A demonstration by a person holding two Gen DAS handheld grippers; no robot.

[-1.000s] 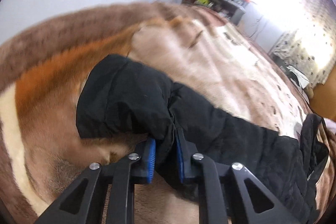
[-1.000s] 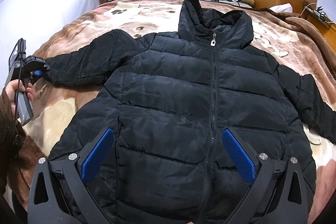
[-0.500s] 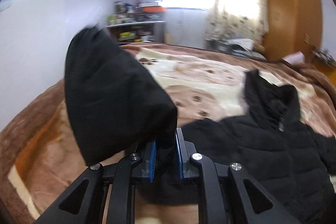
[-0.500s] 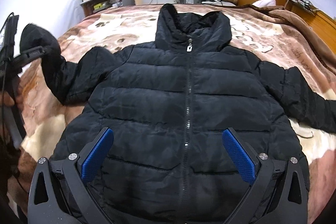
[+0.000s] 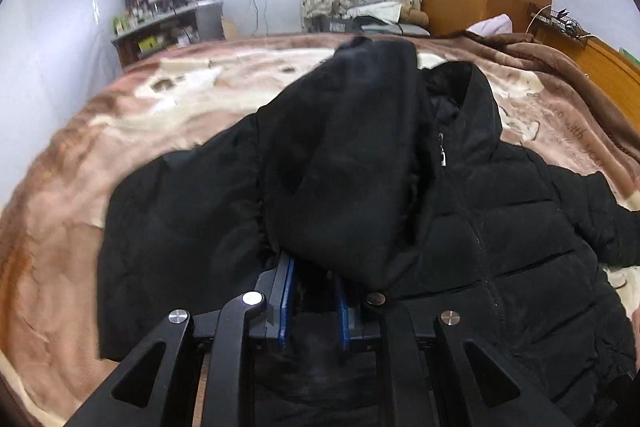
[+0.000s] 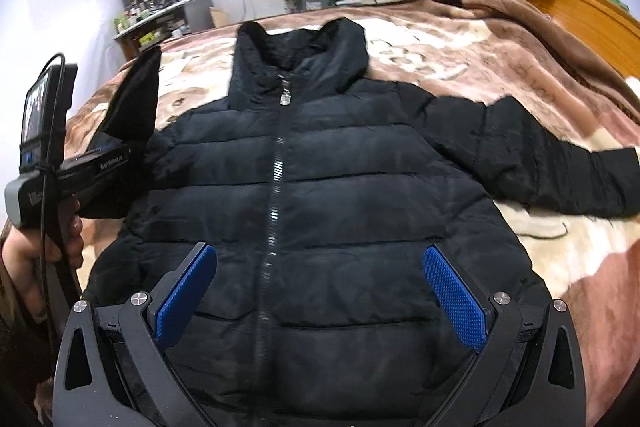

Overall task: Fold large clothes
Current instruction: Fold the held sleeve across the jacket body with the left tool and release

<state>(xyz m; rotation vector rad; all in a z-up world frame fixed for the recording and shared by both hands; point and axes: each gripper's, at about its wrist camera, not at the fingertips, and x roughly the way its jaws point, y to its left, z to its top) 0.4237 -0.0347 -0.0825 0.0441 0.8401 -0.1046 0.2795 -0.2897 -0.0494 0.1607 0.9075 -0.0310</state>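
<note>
the black jacket (image 6: 320, 195) lies zipped, front up, on the brown blanket (image 6: 480, 43). only the right view shows the left gripper (image 5: 312, 301) from outside, clamping the lifted sleeve (image 5: 352, 163). the right gripper (image 6: 320, 295) hovers spread wide, holding nothing.

We have lifted the sleeve (image 5: 352, 163) off the blanket (image 5: 60, 227) with the left gripper (image 5: 312, 303), carrying it from the frame's left edge over the jacket (image 6: 340, 207) front.
</note>
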